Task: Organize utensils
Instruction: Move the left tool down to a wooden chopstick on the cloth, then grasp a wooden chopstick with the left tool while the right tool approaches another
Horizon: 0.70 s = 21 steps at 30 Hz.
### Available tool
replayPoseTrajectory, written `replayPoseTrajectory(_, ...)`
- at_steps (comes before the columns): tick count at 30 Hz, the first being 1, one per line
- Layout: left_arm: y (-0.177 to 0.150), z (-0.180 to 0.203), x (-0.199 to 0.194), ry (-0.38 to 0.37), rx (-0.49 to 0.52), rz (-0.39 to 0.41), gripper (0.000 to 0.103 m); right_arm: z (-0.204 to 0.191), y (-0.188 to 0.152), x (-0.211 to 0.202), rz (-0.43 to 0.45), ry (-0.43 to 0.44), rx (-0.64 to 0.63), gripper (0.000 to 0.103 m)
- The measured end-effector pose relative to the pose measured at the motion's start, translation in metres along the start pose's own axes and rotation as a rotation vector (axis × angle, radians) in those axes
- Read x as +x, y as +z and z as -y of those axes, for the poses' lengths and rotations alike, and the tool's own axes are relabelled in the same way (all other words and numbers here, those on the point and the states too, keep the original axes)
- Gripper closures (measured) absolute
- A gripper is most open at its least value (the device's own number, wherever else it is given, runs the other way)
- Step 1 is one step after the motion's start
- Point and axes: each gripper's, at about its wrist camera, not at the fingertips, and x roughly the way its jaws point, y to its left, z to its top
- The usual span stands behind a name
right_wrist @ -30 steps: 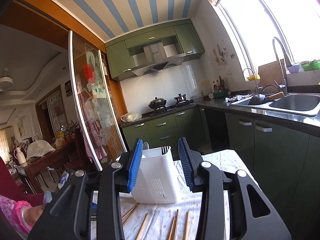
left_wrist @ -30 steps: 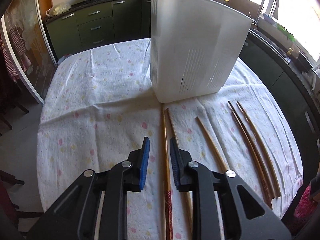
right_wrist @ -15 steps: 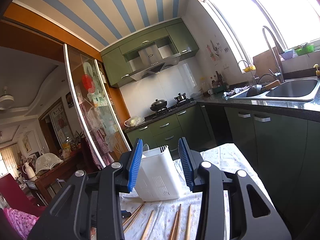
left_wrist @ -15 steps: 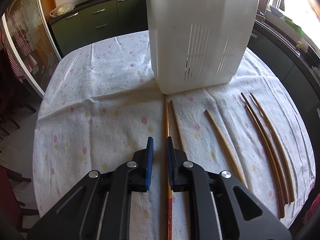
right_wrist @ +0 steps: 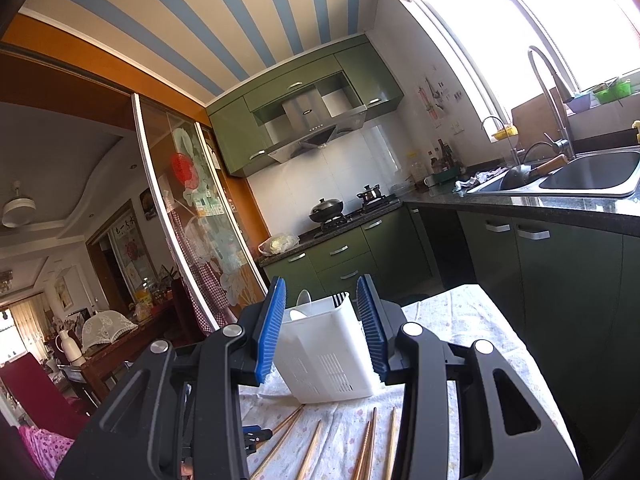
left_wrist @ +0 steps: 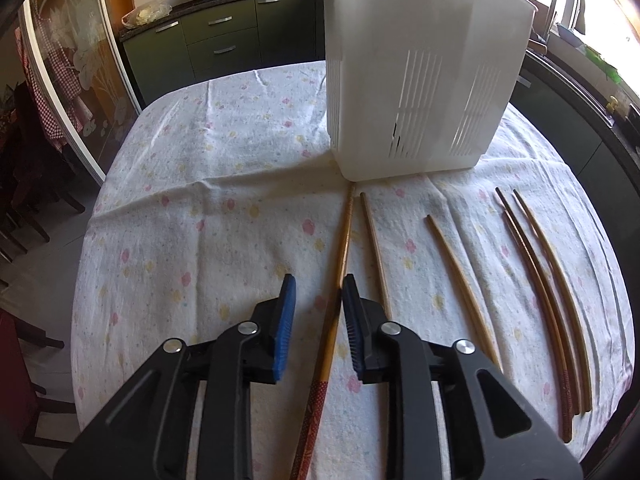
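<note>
A white slotted utensil holder [left_wrist: 420, 72] stands on the floral tablecloth [left_wrist: 208, 208]. Several wooden chopsticks lie in front of it. My left gripper [left_wrist: 318, 300] is open low over the cloth, straddling the leftmost chopstick [left_wrist: 340, 264], which has a red patterned end; that chopstick lies close to the right finger. Another chopstick [left_wrist: 374, 248] lies just right of it. My right gripper [right_wrist: 322, 328] is open and empty, held high, with the holder [right_wrist: 328, 356] seen between its fingers and chopsticks [right_wrist: 370, 444] below.
A single chopstick [left_wrist: 460, 288] and three darker ones [left_wrist: 548, 300] lie to the right on the table. Green cabinets [left_wrist: 224, 36] and a counter with a sink [right_wrist: 592, 176] surround the table. A sliding glass door [left_wrist: 60, 80] is at left.
My left gripper's jaws narrowed around the leftmost chopstick, then opened wider again. It moved closer to the holder. My right gripper tilted upward slightly.
</note>
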Motion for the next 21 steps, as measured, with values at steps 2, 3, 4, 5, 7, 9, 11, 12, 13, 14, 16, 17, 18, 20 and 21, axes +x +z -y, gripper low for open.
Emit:
replayPoseTrajectory(2,0.0005,-0.0014,-0.0013,0.015,0.004,0.020,0.066,0.0010,-0.0003,0.0017,-0.004,0.002,-0.001,0.065)
replayPoseTrajectory(3,0.0008,-0.0014,-0.0018,0.023,0.011,0.029,0.066,0.0007,-0.0012,0.0026,-0.007,0.002,-0.001,0.065)
replayPoseTrajectory(4,0.0009,-0.0007,-0.0015,0.030,0.023,0.029,0.066,0.0017,-0.0014,0.0036,-0.010,0.002,0.000,0.065)
replayPoseTrajectory(5,0.0011,-0.0007,-0.0005,0.039,0.025,0.026,0.066,0.0025,-0.0017,0.0048,-0.014,0.003,0.002,0.065)
replayPoseTrajectory(7,0.0016,-0.0027,0.0019,0.042,0.016,0.014,0.066,0.0041,-0.0028,0.0053,-0.018,0.005,0.005,0.065)
replayPoseTrajectory(9,0.0013,-0.0034,0.0009,0.048,0.013,0.024,0.066,0.0052,-0.0016,0.0058,-0.017,0.005,0.005,0.065)
replayPoseTrajectory(11,0.0006,-0.0022,-0.0004,0.049,0.024,0.037,0.066,0.0057,-0.0016,0.0067,-0.019,0.005,0.005,0.065)
replayPoseTrajectory(12,0.0002,-0.0021,-0.0005,0.039,0.023,0.039,0.066,0.0059,-0.0021,0.0063,-0.019,0.005,0.007,0.065)
replayPoseTrajectory(13,-0.0001,-0.0019,-0.0007,0.026,0.022,0.040,0.066,0.0061,-0.0023,0.0065,-0.020,0.005,0.007,0.065)
replayPoseTrajectory(14,-0.0004,-0.0004,0.0000,0.019,0.031,0.035,0.066,0.0064,-0.0025,0.0065,-0.022,0.006,0.008,0.065)
replayPoseTrajectory(16,-0.0020,0.0032,0.0022,-0.003,0.052,0.021,0.066,0.0056,-0.0036,0.0048,-0.024,0.007,0.011,0.065)
replayPoseTrajectory(17,-0.0028,0.0044,0.0038,-0.005,0.059,0.011,0.066,0.0055,-0.0039,0.0048,-0.026,0.008,0.012,0.065)
replayPoseTrajectory(18,-0.0035,0.0051,0.0055,-0.012,0.063,0.000,0.066,0.0057,-0.0041,0.0045,-0.026,0.008,0.012,0.065)
replayPoseTrajectory(20,-0.0038,0.0049,0.0051,-0.011,0.070,0.001,0.066,0.0059,-0.0039,0.0043,-0.026,0.009,0.013,0.065)
replayPoseTrajectory(21,-0.0036,0.0040,0.0051,-0.014,0.070,-0.003,0.066,0.0060,-0.0041,0.0042,-0.026,0.010,0.014,0.065)
